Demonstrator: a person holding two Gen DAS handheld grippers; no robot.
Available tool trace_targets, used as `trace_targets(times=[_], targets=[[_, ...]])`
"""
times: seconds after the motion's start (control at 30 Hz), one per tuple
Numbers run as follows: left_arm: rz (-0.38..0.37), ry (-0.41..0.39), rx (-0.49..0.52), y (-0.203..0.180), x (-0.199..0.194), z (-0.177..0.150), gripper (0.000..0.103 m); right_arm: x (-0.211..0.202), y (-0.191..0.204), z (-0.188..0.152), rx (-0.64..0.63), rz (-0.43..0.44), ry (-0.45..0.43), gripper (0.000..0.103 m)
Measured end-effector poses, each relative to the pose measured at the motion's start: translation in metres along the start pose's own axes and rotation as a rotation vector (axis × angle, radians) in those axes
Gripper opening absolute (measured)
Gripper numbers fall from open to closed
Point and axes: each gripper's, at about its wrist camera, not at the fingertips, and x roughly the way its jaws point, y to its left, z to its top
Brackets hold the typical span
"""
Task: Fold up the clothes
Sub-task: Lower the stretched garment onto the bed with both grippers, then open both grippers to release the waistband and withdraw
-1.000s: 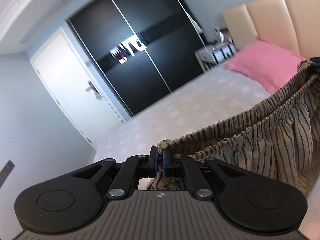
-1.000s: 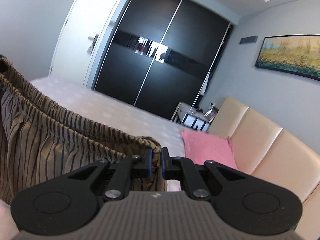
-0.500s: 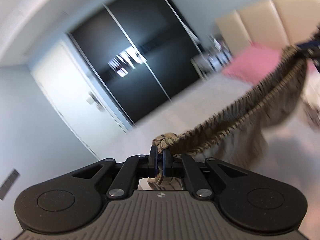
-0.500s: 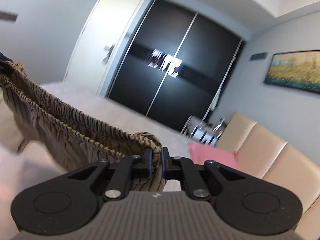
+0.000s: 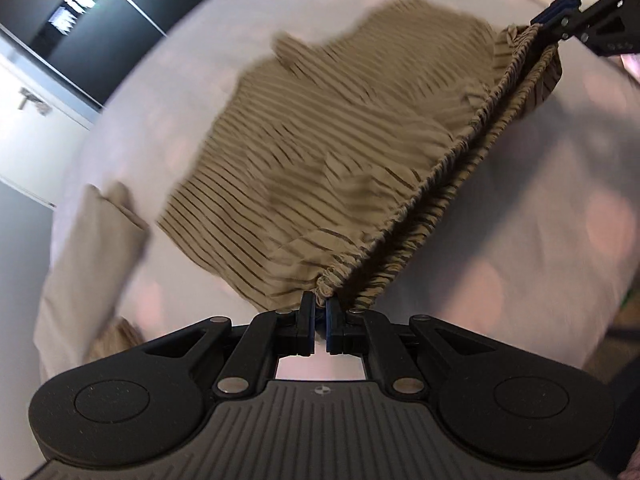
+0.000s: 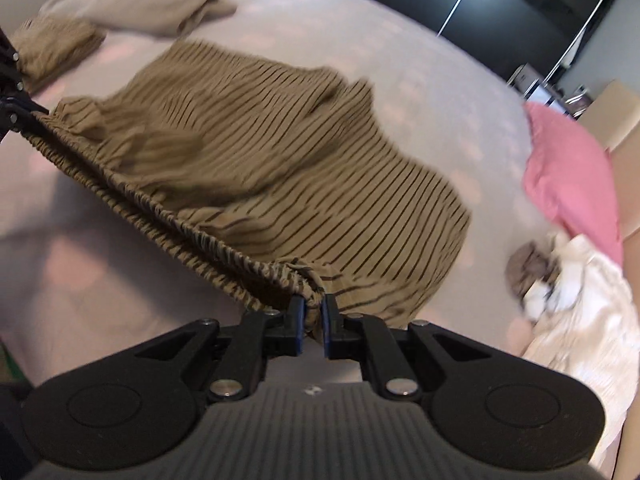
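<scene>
Tan shorts with thin dark stripes (image 5: 320,128) (image 6: 280,152) spread out over the pale bed, their elastic waistband stretched taut between my two grippers. My left gripper (image 5: 319,312) is shut on one end of the waistband. My right gripper (image 6: 312,312) is shut on the other end; it also shows at the top right of the left wrist view (image 5: 560,16). The legs of the shorts lie flat on the bed beyond the band. Both views are motion-blurred.
A beige garment (image 5: 88,248) (image 6: 160,4) lies on the bed (image 5: 540,220) past the shorts, with a brownish bunched cloth (image 6: 52,48) beside it. A pink pillow (image 6: 568,176) and a white crumpled garment (image 6: 588,300) lie toward the headboard. Dark wardrobe doors (image 6: 480,4) stand behind.
Both grippers dropped and tipped downward, from holding the shorts hanging in the air to laying them out on the bed. The waistband stays gripped at both ends.
</scene>
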Motion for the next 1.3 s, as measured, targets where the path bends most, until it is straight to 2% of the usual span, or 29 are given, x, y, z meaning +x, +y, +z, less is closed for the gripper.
trace_targets(times=[0.17,0.27,0.5,0.6,0.87,1.07,1.13,1.3], targets=[[-0.055,0.068,0.084,-0.021,0.017,-0.016,0.002,0.008,0.024,-0.03,-0.033,0.067,0.091,0.009],[-0.098,0.094,0.126,-0.023,0.014,-0.021,0.002,0.003,0.027,-0.038,-0.039,0.097,0.13,0.009],[-0.213,0.179,0.232,-0.038,0.006,-0.037,0.002,-0.003,0.045,-0.06,-0.089,0.187,0.28,0.009],[-0.228,0.205,0.27,-0.049,0.013,-0.045,0.002,0.004,0.053,-0.07,-0.105,0.201,0.316,0.009],[-0.264,0.233,0.204,-0.04,0.044,-0.044,0.002,0.023,0.047,-0.082,-0.015,0.249,0.347,0.01],[-0.251,0.206,0.227,-0.034,0.043,-0.042,0.002,0.011,0.056,-0.089,-0.07,0.236,0.319,0.022],[-0.253,0.201,0.203,-0.026,0.04,-0.04,0.005,0.004,0.061,-0.091,-0.1,0.225,0.303,0.028],[-0.245,0.179,0.144,-0.002,0.028,-0.03,0.024,-0.017,0.07,-0.087,-0.149,0.198,0.278,0.033]])
